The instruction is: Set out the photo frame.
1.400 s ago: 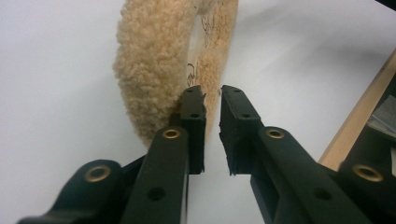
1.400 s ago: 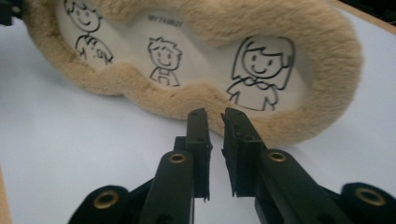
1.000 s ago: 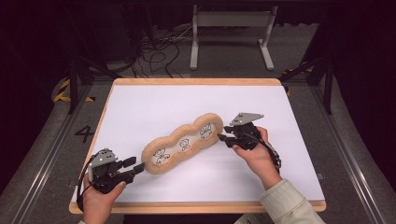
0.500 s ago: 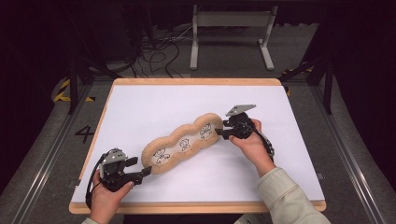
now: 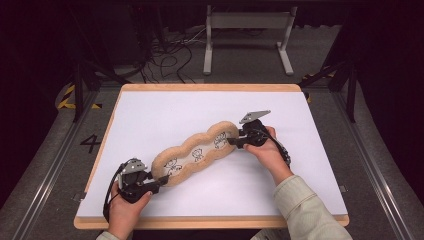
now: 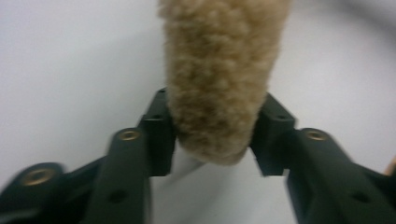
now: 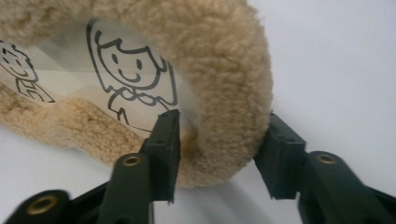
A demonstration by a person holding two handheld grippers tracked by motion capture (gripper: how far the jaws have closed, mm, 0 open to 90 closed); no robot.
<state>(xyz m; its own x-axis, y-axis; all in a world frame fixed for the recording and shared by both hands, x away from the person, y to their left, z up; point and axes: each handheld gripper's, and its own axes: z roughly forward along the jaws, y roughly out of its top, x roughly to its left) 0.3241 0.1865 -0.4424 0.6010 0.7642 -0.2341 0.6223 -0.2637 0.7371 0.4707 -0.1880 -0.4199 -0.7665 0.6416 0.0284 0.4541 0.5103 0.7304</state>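
The only writing we can read is a dark numeral "4" point(image 5: 90, 143) on the grey floor at the left of the high view, beside the board's left edge; yellow and black hazard tape point(image 5: 67, 97) lies above it. On the task's thing itself we find no words, only line drawings.

That thing is a long plush case point(image 5: 196, 152) of tan, curly fleece, its outline bulging in three lobes like a peanut shell. It lies diagonally at the centre of the high view, on the white board point(image 5: 165, 115), from lower left to upper right. Its middle holds a clear window printed with black cartoon figures; in the right gripper view we see a smiling figure with bobbed hair in the upper left.

Our left gripper point(image 5: 157, 184) sits at the lower left of the high view, and its jaws have just been closing on the case's lower end; in the left gripper view both pads press the fleece tip at the centre of the frame.

Our right gripper point(image 5: 235, 141) is right of centre, clamped on the case's upper end: one jaw rests on the window side, the other outside the fleece rim.
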